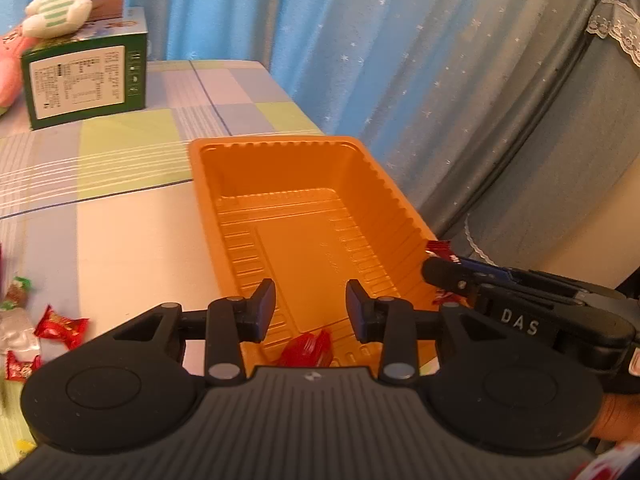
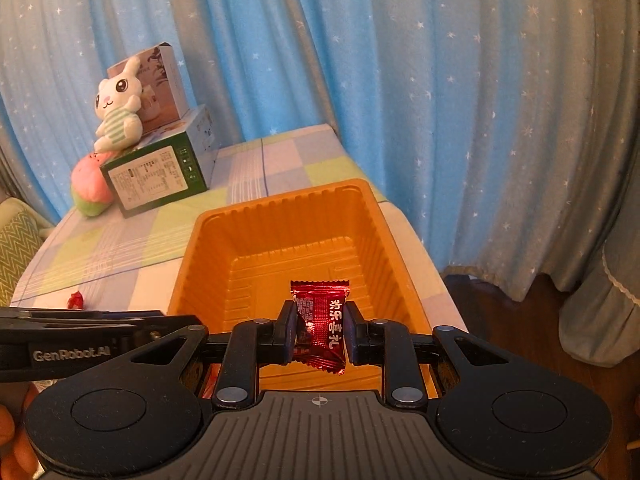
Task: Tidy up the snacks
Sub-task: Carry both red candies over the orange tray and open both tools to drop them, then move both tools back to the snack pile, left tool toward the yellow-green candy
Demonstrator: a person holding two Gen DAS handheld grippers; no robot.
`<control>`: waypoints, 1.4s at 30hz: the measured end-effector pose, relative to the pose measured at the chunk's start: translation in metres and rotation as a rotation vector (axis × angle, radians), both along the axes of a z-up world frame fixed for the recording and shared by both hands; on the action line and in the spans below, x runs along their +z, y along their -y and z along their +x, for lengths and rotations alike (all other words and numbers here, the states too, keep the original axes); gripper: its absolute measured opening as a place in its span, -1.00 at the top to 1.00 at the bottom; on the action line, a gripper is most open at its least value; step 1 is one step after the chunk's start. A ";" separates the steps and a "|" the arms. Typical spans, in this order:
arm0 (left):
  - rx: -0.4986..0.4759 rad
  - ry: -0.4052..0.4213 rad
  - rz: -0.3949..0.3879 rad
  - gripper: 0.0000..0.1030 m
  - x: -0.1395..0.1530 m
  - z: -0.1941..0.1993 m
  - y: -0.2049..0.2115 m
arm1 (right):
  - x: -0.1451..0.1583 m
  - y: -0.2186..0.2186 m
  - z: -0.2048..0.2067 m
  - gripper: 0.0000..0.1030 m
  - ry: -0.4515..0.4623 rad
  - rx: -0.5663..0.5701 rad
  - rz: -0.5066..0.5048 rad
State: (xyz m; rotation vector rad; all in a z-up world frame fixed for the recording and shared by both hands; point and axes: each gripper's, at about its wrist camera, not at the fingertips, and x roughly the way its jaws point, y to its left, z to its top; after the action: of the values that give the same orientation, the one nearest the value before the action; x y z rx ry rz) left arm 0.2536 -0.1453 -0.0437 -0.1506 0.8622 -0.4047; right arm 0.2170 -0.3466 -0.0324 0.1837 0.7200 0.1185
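Early on: left gripper jaws apart, one red candy below them in the orange tray; right gripper clamped on a red packet over it. Loose candies remain on the table.

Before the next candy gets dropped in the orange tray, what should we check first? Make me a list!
1. Right gripper holds its candy: ok, shut on the dark red candy packet.
2. Packet is over the orange tray: ok, it hangs above the tray floor.
3. Left gripper has let go: ok, its jaws stand apart with nothing between them, and a red candy lies just below in the tray.
4. Room in the tray: ok, most of the floor is bare.
5. Grippers clear of each other: cannot tell, they are close at the tray's near end.
6. More candies waiting: ok, loose wrapped candies lie on the table.
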 end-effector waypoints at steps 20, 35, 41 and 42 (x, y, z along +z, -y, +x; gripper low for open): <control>0.113 0.061 0.031 -0.12 0.020 -0.053 -0.058 | 0.009 -0.002 -0.008 -0.10 -0.003 -0.014 0.131; 0.223 0.078 0.052 -0.31 0.033 -0.147 -0.100 | 0.026 -0.041 -0.105 -0.11 0.013 0.039 0.133; 0.304 0.046 0.058 -0.42 0.024 -0.184 -0.123 | 0.022 -0.063 -0.132 -0.11 0.011 0.089 0.111; 0.321 0.041 0.061 -0.43 0.021 -0.190 -0.127 | 0.020 -0.066 -0.135 -0.11 0.006 0.096 0.108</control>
State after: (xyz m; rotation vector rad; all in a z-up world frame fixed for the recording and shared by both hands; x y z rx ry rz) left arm 0.0634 -0.0179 -0.0225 -0.2196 0.7931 -0.0806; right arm 0.0820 -0.2801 -0.0127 0.2523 0.7170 0.2500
